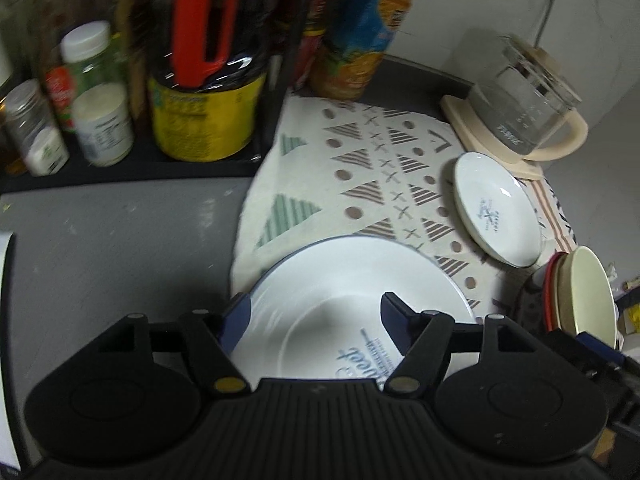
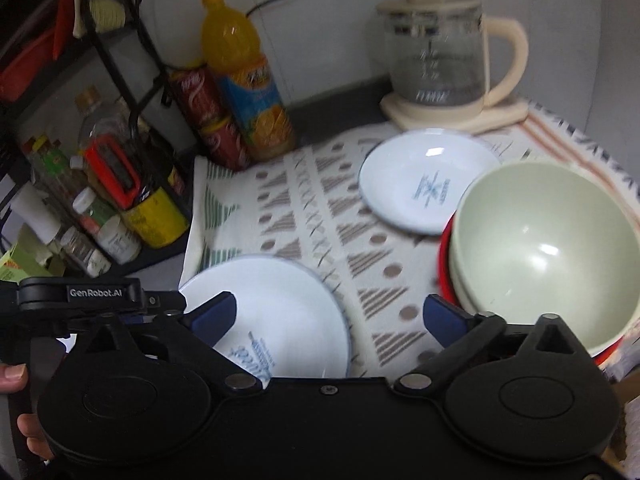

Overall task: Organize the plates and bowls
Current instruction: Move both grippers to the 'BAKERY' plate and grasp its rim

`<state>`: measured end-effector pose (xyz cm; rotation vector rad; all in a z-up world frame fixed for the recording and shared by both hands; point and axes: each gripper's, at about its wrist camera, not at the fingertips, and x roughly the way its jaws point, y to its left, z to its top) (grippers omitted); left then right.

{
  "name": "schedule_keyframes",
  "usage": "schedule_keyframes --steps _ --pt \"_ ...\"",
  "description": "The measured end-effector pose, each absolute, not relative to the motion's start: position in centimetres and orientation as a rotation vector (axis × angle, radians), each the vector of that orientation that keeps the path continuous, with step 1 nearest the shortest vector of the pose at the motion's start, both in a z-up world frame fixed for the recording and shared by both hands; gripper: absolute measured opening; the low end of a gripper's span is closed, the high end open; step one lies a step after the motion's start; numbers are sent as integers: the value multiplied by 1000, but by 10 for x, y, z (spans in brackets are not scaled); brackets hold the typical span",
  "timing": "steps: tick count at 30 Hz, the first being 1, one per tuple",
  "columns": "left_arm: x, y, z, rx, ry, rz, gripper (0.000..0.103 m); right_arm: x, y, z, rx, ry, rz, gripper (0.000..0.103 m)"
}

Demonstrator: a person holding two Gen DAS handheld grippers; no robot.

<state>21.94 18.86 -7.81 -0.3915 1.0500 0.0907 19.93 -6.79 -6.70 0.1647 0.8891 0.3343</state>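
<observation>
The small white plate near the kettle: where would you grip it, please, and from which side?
Probably the small white plate by its thin raised rim, one finger over and one under, from its open left edge; the stacked bowls crowd its right side and the kettle stands behind.

Mat [image 2: 304,216] on counter [image 1: 120,232]. Large plate [image 2: 276,312] on the mat's near left; small plate [image 2: 416,180] far right, before the kettle [image 2: 440,56]. Stacked bowls [image 2: 544,248] at right, just beside the small plate. Bottle [image 2: 244,80] and rack [image 1: 160,168] behind left.
</observation>
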Motion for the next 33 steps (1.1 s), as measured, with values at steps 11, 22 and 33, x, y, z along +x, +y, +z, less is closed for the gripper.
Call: schedule_keyframes --steps 11,22,33 --pt "253 153 -73 -363 1064 22 70 214 -100 -44 238 836 297 103" --pt "291 113 -66 -360 1054 42 70 263 -147 -41 257 809 287 103" --pt "328 83 -84 -442 1081 86 70 332 -176 -59 204 933 336 101"
